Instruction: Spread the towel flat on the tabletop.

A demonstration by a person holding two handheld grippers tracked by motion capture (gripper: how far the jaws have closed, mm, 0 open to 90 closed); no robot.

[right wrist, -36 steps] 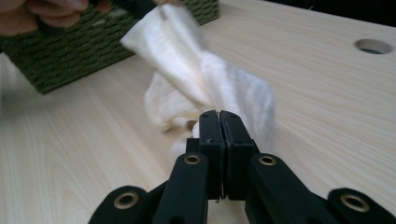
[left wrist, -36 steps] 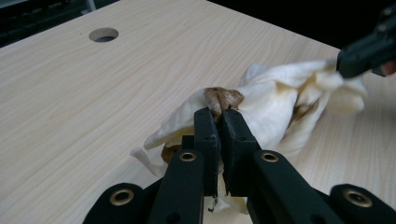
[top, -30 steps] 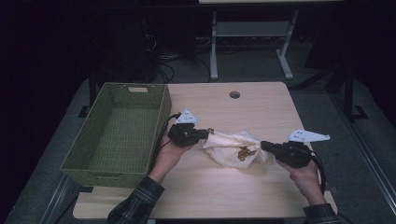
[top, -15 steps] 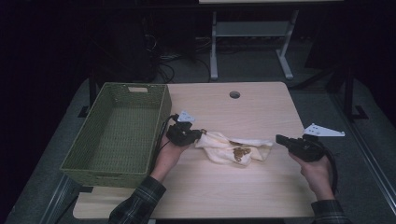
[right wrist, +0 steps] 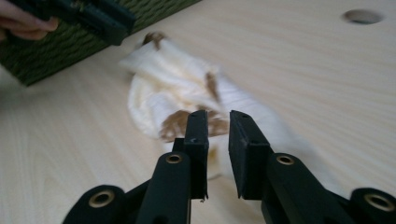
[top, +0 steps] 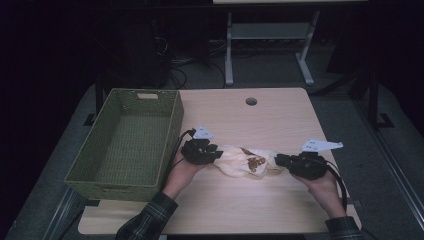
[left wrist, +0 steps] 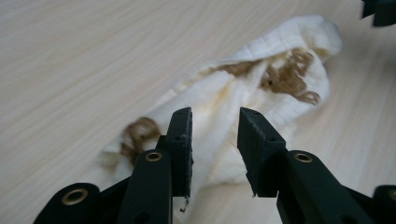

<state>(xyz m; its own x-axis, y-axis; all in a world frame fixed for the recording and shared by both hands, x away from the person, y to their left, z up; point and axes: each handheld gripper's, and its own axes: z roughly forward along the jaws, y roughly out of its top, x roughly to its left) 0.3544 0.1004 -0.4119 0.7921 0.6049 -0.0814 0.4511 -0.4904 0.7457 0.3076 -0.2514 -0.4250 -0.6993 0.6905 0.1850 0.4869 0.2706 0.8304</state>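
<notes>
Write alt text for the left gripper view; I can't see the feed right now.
The left gripper has its two black jaws parted, just opening, over the near end of a crumpled cream cloth with brown markings. The cloth lies on the pale wooden table and stretches away to the upper right; nothing is clamped between the pads.

A dark lab: bare test table (top: 280, 115), floor cables (top: 200, 60).

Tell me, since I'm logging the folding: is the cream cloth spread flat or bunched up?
Bunched up. The cream cloth lies on the table as a crumpled roll, its brown print creased into the folds, beside the green basket.
</notes>
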